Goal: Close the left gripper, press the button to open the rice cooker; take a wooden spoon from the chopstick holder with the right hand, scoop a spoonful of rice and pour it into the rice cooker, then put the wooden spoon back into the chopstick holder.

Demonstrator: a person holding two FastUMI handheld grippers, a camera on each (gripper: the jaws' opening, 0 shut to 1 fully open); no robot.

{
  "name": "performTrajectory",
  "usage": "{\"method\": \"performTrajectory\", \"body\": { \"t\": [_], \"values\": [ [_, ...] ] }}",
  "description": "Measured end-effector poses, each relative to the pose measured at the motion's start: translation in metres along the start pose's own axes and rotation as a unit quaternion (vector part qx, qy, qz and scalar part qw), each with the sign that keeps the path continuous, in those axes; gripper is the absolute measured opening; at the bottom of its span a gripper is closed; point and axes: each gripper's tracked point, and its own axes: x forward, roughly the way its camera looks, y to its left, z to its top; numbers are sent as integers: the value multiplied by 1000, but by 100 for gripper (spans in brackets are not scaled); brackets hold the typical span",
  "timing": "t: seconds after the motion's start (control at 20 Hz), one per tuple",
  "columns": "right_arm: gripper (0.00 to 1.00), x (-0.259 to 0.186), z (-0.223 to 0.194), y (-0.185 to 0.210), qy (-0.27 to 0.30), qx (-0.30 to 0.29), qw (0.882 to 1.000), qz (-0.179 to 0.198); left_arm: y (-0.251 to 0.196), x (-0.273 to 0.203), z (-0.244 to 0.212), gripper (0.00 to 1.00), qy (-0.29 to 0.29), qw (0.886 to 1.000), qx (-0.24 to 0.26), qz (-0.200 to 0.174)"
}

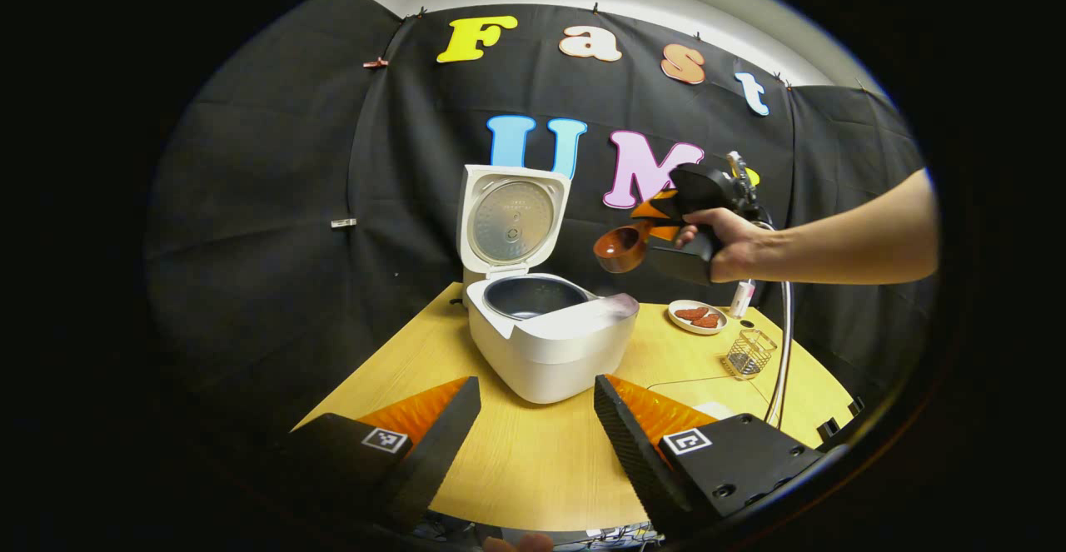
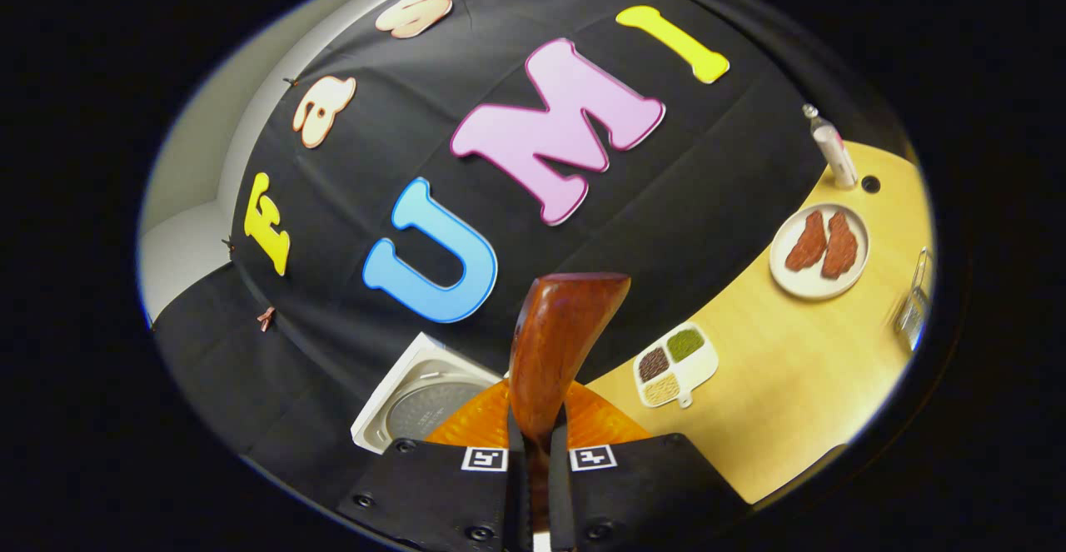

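Left gripper view first: the left gripper (image 1: 533, 427) sits low at 6 o'clock with its jaws spread wide and nothing between them, hovering over a light wooden table (image 1: 533, 469). The white rice cooker (image 1: 545, 340) stands dead center on that table, lid (image 1: 512, 221) flipped up and the dark inner pot (image 1: 535, 296) exposed. Up around 2 o'clock a hand (image 1: 733, 244) holds the right gripper (image 1: 666, 219) in the air above and to the right of the cooker, with the wooden spoon (image 1: 620, 248) poking out of it, bowl tipped toward the cooker. Behind, at 3 o'clock, there's a small plate (image 1: 698, 316) with reddish pieces, a wire chopstick holder (image 1: 749, 353) just in front of it, and a small white bottle (image 1: 742, 297). Black cloth walls all round, pale ceiling above.

Right gripper view: the right gripper (image 2: 537, 469) at 6 o'clock is clamped tight on the spoon's handle (image 2: 560, 344), which sticks straight up the middle. Cooker lid (image 2: 420, 406) peeks in at 7 o'clock. On the table (image 2: 791, 394) at 4 o'clock: a divided dish of grains (image 2: 674, 365), the plate (image 2: 819, 252) at 3 o'clock, the bottle (image 2: 830, 148) at 2.
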Motion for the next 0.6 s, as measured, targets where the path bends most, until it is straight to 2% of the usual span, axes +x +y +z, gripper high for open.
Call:
{"method": "performTrajectory", "body": {
  "t": [0.3, 0.6],
  "values": [
    [12, -75, 90, -112, -55, -52, 996, -48, -20, 5, 2, 95, 6, 1000, 3, -21],
    [12, -115, 135, -226, -81, -107, 984, -114, -33, 8, -1, 97, 25, 999, 11, -27]
  ]
}}
